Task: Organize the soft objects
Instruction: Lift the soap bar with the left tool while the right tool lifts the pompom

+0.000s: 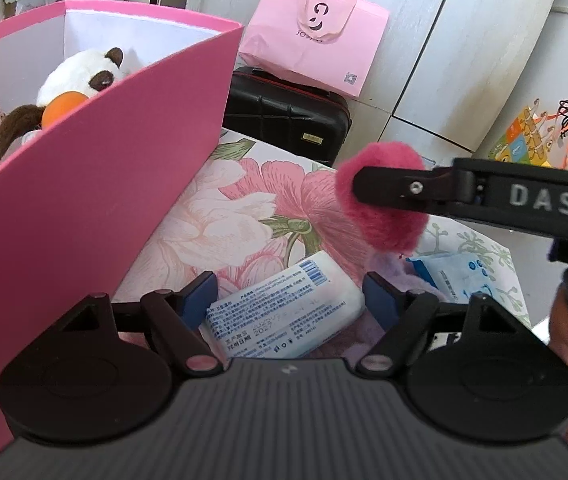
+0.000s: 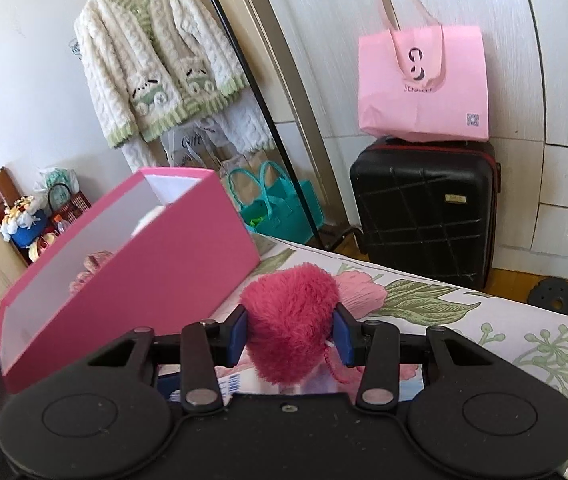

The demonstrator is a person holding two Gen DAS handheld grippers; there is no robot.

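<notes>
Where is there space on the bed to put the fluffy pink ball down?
The flowered bedspread lies bare between the pink box and the black suitcase. Near the wipes packs beneath the left gripper it is crowded.

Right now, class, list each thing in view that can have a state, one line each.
right gripper: shut on the pink pompom
pink pompom: held above the bed
left gripper: open, astride the wipes pack
wipes pack: lying flat on the bed
pink box: open, toys inside
suitcase: closed, upright
</notes>
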